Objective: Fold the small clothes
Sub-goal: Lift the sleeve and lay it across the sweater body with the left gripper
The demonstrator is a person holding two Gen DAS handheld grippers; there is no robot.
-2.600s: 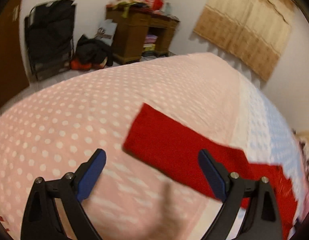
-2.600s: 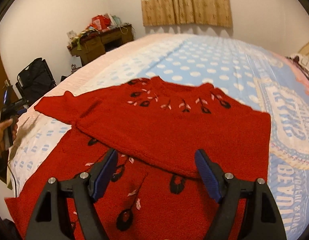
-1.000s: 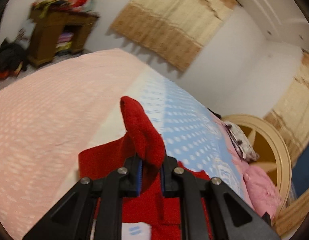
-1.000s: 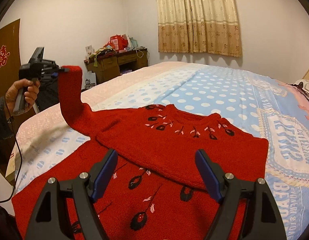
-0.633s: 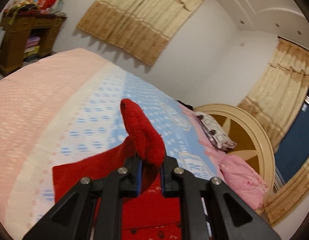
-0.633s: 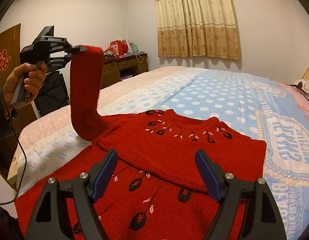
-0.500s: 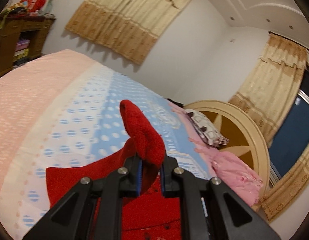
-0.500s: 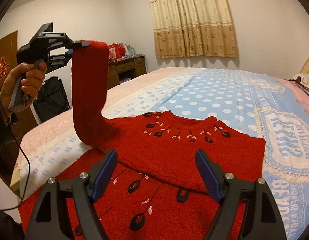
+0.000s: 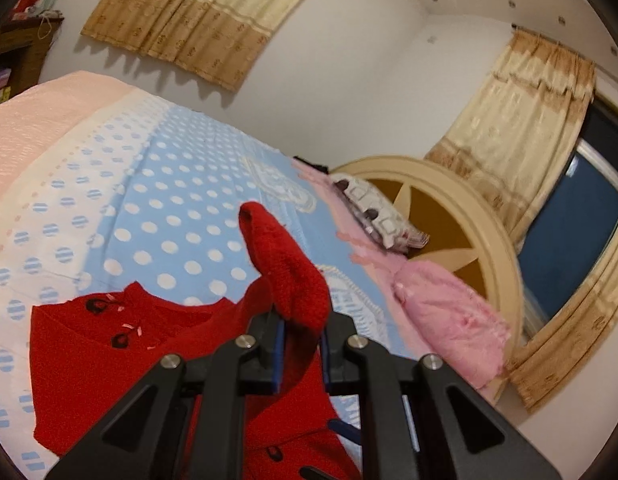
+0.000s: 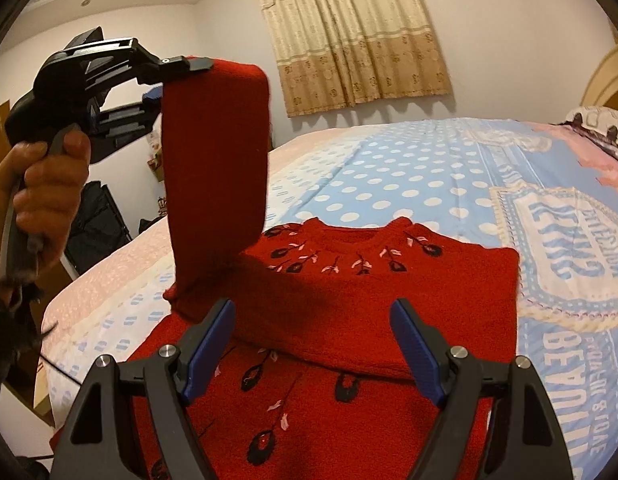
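A small red knit sweater [image 10: 349,300] with black and pink flower stitching lies on the bed, its right side folded over. My left gripper [image 9: 303,334] is shut on the cuff of its left sleeve [image 9: 285,268]. In the right wrist view the left gripper [image 10: 177,66] holds the sleeve [image 10: 217,168] straight up, high above the sweater's left shoulder. My right gripper [image 10: 315,348] is open and empty, hovering low over the sweater's lower front.
The bed [image 10: 449,184] has a blue polka-dot sheet with a pink strip on the left. A round cream headboard [image 9: 461,216] and pink and patterned pillows [image 9: 449,304] lie at the head end. Curtains [image 10: 349,36] hang on the far wall.
My left gripper closed on the sleeve cuff, lifted it off the bed and carried it up and toward the sweater's middle. My right gripper stayed open in place.
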